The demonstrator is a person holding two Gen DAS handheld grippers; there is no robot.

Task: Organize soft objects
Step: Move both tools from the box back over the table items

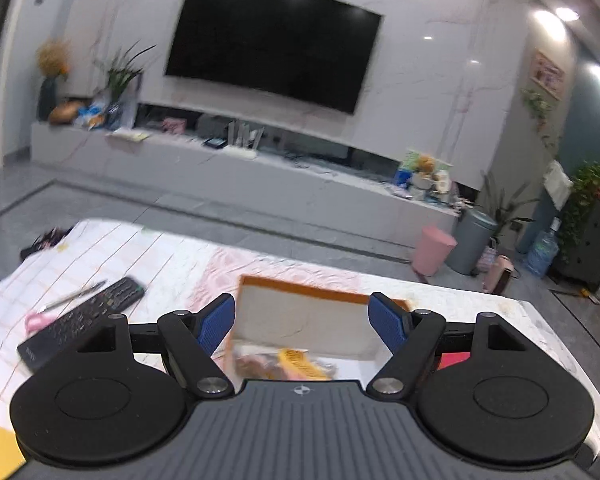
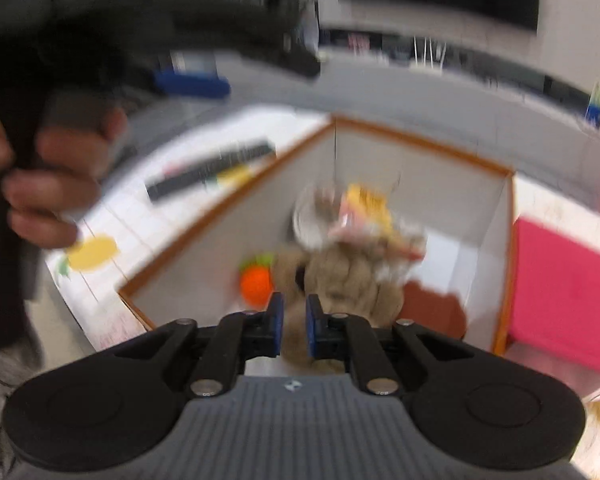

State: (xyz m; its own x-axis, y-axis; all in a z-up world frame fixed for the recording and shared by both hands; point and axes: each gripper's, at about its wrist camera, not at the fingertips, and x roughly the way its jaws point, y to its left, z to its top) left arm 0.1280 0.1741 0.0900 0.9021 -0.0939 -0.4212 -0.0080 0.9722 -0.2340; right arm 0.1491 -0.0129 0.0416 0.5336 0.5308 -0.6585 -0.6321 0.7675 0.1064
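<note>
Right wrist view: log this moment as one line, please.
right gripper: shut on brown plush toy | over orange-rimmed box | left gripper: open, empty | remote: on tablecloth

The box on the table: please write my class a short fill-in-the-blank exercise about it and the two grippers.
1. The right gripper has its jaws closed on a tan ____ toy.
2. The box has white walls and an ____ rim.
3. The left gripper has its jaws wide ____, with nothing between them.
4. Left of the box, a black ____ control lies on the tablecloth.

Missing words: plush; orange; open; remote
</note>
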